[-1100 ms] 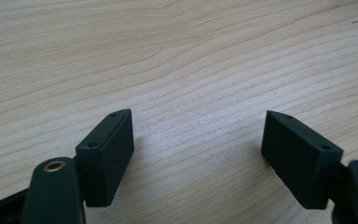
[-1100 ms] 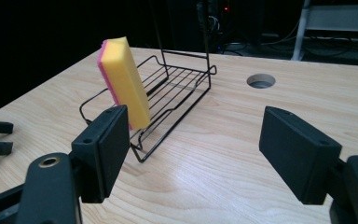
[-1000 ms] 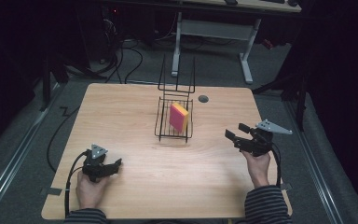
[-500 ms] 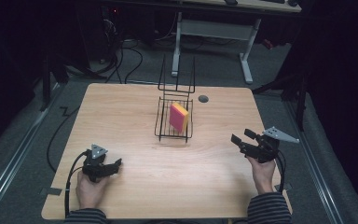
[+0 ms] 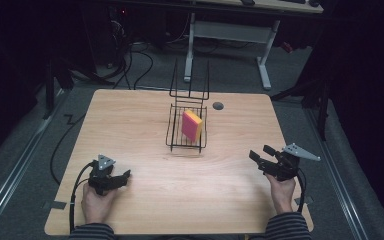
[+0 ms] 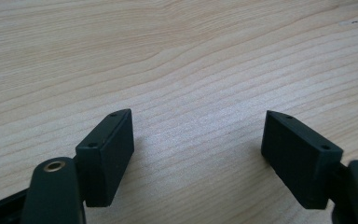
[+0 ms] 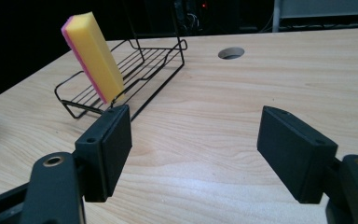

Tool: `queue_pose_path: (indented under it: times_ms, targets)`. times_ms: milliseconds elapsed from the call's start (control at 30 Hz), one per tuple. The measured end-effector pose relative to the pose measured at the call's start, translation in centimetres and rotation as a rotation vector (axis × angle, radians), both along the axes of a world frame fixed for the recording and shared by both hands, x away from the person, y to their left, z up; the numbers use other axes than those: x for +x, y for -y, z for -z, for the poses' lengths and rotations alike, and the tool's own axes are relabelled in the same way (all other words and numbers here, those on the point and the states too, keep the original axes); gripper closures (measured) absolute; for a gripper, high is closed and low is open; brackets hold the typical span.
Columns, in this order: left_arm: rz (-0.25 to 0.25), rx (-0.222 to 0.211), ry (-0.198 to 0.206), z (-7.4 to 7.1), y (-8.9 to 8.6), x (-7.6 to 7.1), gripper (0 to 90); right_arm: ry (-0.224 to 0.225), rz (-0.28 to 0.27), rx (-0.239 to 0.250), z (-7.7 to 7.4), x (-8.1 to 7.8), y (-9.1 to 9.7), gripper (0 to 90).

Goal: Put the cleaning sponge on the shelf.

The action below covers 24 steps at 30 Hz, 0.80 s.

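Note:
A yellow and pink sponge (image 5: 192, 125) stands on edge, leaning inside a black wire rack (image 5: 179, 137) at the middle of the wooden table (image 5: 180, 190). The right gripper view shows the same sponge (image 7: 93, 55) tilted against the rack (image 7: 135, 70), ahead and to the left of the jaws. My right gripper (image 5: 261, 155) is held open above the table's right front, well clear of the rack. My left gripper (image 5: 124, 177) rests open near the left front edge, with bare wood between its jaws (image 6: 198, 154).
A round cable hole (image 5: 218, 106) lies in the table behind the rack. A white desk frame (image 5: 230, 32) and cables sit on the dark floor beyond the far edge. Each gripper trails a black cable toward the front edge.
My right gripper has drawn back from the rack toward the right front of the table and dropped lower. The left gripper has stayed put.

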<state>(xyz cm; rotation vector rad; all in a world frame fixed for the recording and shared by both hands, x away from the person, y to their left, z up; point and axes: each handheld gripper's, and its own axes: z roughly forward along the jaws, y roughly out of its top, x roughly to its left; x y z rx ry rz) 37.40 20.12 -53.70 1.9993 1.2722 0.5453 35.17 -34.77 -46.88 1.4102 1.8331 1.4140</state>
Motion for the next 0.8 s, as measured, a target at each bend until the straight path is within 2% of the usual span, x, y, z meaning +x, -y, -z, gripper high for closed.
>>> queue_pose_path:
  times_ms: [167,433,667,800]
  targets:
    - [0.000,0.000,0.000,0.0,0.0,0.0,25.8,-0.016,0.003,-0.017,1.0,-0.1,-0.1,27.6]
    - [0.001,0.000,-0.002,0.0,0.0,0.0,25.8,-0.054,0.008,-0.016,2.4,-0.4,-0.2,28.2]
    - [0.001,0.000,-0.002,0.0,0.0,0.0,25.8,-0.060,0.005,-0.016,3.1,-0.4,-0.4,28.4]
    - [0.001,0.001,-0.001,0.0,0.0,0.0,25.8,-0.074,0.006,-0.041,3.6,-0.3,-0.6,28.4]
